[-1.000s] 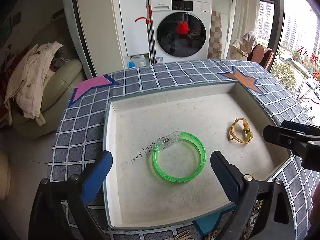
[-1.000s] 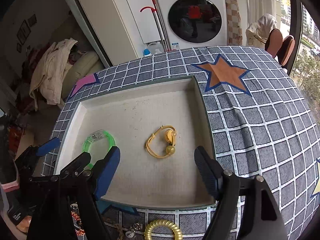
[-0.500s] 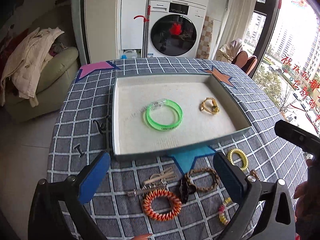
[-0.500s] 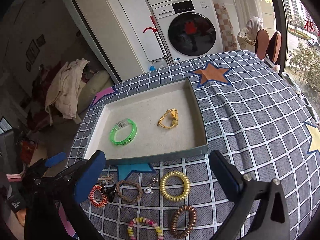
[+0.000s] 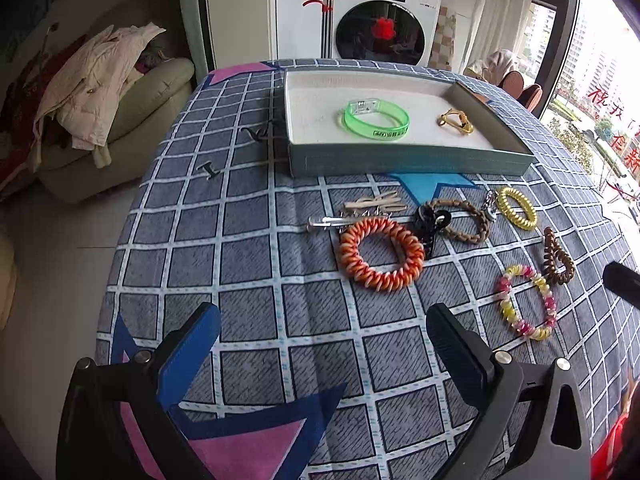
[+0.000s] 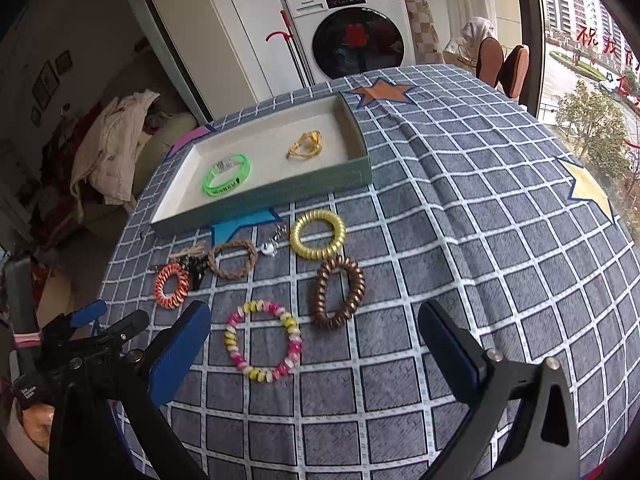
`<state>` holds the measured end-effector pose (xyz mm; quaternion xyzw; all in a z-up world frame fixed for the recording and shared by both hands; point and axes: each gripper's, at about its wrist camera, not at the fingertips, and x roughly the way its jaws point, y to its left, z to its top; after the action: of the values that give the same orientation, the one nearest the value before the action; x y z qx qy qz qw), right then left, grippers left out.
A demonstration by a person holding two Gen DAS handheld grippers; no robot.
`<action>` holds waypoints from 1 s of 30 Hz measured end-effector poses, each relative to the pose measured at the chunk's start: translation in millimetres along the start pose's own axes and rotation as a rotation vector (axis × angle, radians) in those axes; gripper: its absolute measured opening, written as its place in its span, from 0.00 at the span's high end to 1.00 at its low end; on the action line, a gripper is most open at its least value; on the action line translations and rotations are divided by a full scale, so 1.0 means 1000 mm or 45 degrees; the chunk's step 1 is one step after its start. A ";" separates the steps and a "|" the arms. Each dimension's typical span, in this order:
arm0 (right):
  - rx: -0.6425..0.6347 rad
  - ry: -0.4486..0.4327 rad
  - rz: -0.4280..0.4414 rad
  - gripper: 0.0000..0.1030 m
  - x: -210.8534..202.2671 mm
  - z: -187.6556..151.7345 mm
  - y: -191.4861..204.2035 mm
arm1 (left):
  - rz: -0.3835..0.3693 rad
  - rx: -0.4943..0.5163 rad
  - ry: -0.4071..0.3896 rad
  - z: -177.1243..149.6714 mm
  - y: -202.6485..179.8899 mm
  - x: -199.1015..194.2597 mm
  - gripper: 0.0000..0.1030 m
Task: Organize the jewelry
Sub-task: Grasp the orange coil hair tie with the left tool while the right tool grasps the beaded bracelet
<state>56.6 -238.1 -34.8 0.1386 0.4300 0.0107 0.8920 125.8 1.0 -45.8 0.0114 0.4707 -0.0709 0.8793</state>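
A grey-green tray [image 5: 400,158] [image 6: 256,196] holds a green bangle [image 5: 376,120] [image 6: 226,174] and a gold bracelet [image 5: 455,121] [image 6: 306,145]. In front of it on the checked cloth lie an orange coil band [image 5: 381,253] [image 6: 171,285], a braided brown bracelet [image 5: 464,220] [image 6: 233,258], a yellow coil band [image 5: 517,207] [image 6: 317,234], a brown coil band [image 5: 558,257] [image 6: 338,297], a pink-yellow coil band [image 5: 525,307] [image 6: 262,340], a black clip [image 5: 430,224] and hairpins [image 5: 352,210]. My left gripper [image 5: 324,348] and right gripper [image 6: 316,344] are open and empty, low over the cloth near the front.
The table with the checked cloth [image 6: 480,240] drops off at the left [image 5: 132,216]. A sofa with clothes [image 5: 104,92] stands left, a washing machine [image 5: 380,20] behind, chairs [image 6: 504,64] by the window. The left gripper also shows in the right wrist view [image 6: 92,320].
Both grippers have pulled back from over the tray toward the table's front edge. The loose bands on the cloth have come into view. Both stay open and empty.
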 end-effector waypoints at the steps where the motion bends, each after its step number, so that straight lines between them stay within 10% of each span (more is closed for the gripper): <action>1: -0.004 0.028 -0.019 0.00 0.003 -0.006 0.000 | 0.013 -0.016 0.008 -0.002 0.001 0.002 0.00; 12: -0.030 0.097 -0.135 0.02 0.016 -0.018 0.003 | 0.041 -0.080 0.031 0.016 0.007 0.013 0.00; 30: -0.194 0.160 -0.233 0.45 0.044 -0.019 0.036 | 0.046 -0.026 0.087 0.031 -0.015 0.042 0.14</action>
<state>73.5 -192.8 -70.5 0.0296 0.4937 -0.0295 0.8686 171.8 -21.4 -62.4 0.0132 0.5009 -0.0497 0.8639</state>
